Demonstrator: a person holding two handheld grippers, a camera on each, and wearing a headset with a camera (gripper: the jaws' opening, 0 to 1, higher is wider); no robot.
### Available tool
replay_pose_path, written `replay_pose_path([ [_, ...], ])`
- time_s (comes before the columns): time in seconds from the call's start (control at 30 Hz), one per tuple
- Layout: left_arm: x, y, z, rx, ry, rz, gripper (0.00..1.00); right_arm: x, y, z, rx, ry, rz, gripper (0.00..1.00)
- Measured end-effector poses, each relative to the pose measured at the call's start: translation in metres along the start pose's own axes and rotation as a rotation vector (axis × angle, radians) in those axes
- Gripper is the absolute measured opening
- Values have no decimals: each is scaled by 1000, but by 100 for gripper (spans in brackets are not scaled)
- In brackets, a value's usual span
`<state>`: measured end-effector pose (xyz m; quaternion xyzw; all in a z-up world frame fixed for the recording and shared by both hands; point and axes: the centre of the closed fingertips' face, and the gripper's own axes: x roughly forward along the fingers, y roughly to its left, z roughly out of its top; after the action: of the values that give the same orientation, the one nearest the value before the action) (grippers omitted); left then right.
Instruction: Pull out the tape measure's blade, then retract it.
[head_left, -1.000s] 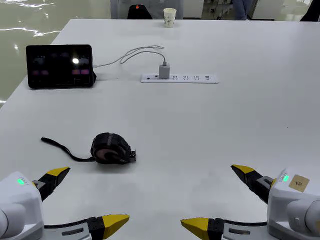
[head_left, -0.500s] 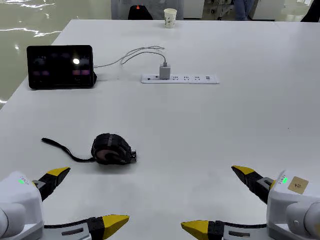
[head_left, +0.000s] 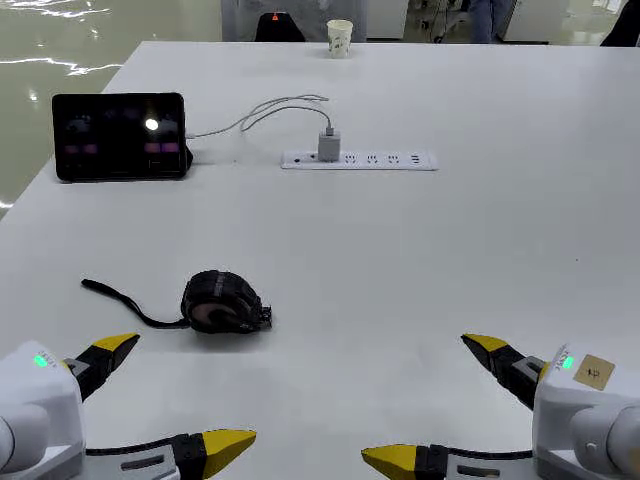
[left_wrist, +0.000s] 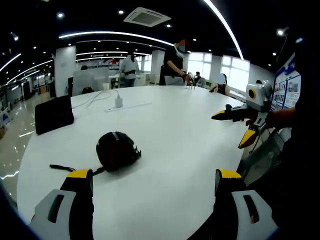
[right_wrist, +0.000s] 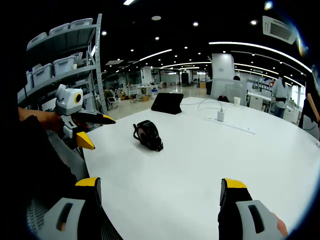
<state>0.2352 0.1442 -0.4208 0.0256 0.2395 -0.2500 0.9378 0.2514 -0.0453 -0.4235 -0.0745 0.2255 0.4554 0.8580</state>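
A black tape measure (head_left: 222, 301) lies on the white table (head_left: 400, 250) with its black wrist strap (head_left: 120, 297) trailing to the left. The blade is inside the case. In the left gripper view the tape measure (left_wrist: 116, 149) sits ahead between the jaws; in the right gripper view the tape measure (right_wrist: 148, 134) lies further off to the left. My left gripper (head_left: 165, 395) is open at the near left edge, short of the case. My right gripper (head_left: 440, 400) is open at the near right, empty.
A dark tablet (head_left: 120, 134) stands at the back left. A white power strip (head_left: 358, 158) with a charger and cable lies behind the middle. A paper cup (head_left: 340, 36) stands at the far edge. People stand beyond the table (left_wrist: 175, 62).
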Motion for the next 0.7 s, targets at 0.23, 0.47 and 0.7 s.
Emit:
replay_pose_path([
  [0.23, 2, 2, 1, 7, 8, -6, 99, 1, -2, 0, -4, 7, 3, 99],
  [0.47, 5, 4, 2, 11, 14, -9, 99, 3, -4, -2, -13, 25, 17, 99],
  [0.7, 7, 5, 4, 17, 20, -16, 99, 5, -8, -3, -28, 44, 37, 99],
])
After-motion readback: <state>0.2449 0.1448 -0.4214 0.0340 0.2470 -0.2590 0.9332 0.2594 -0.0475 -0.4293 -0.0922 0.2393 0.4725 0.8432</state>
